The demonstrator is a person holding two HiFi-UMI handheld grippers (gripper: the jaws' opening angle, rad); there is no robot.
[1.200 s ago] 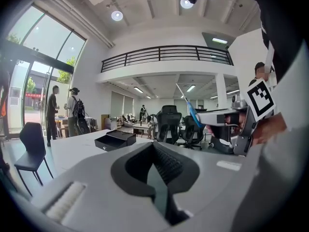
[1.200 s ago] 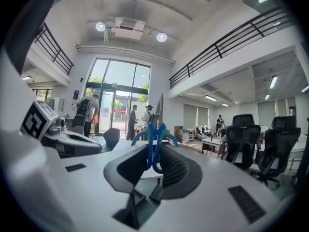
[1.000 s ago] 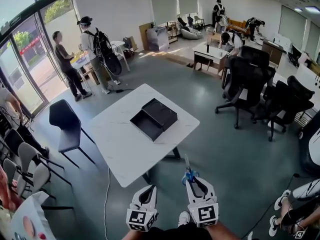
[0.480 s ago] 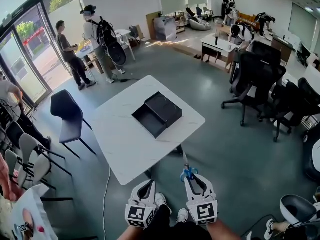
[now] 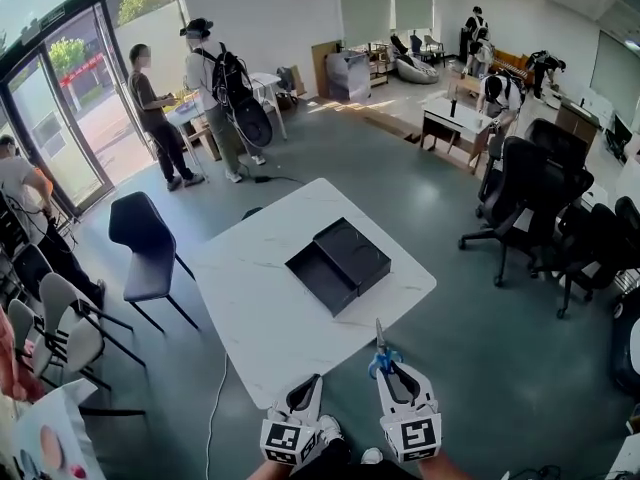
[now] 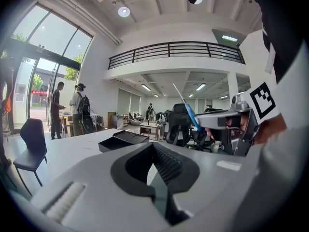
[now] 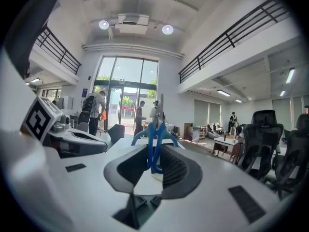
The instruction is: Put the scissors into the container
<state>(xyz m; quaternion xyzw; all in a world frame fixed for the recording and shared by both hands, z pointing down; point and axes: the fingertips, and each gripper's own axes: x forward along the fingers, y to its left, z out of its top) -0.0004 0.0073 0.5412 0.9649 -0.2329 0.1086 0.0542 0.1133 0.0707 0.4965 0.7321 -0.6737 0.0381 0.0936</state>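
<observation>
No text or number can be read, red banner [image 5: 88, 68] behind the glass doors, its letters too small to make out, black-and-white square markers on the cubes of the left gripper [image 5: 311, 379] and the right gripper [image 5: 391, 366], only patterns

The white, faintly veined desk [image 5: 260, 298] looks smooth with a soft sheen. The black rectangular container [image 5: 338, 264] is matt. The blue-handled scissors [image 5: 381, 358] pair glossy plastic grips with bare metal blades. The grey floor [image 5: 470, 348] is smooth and faintly glossy.
</observation>
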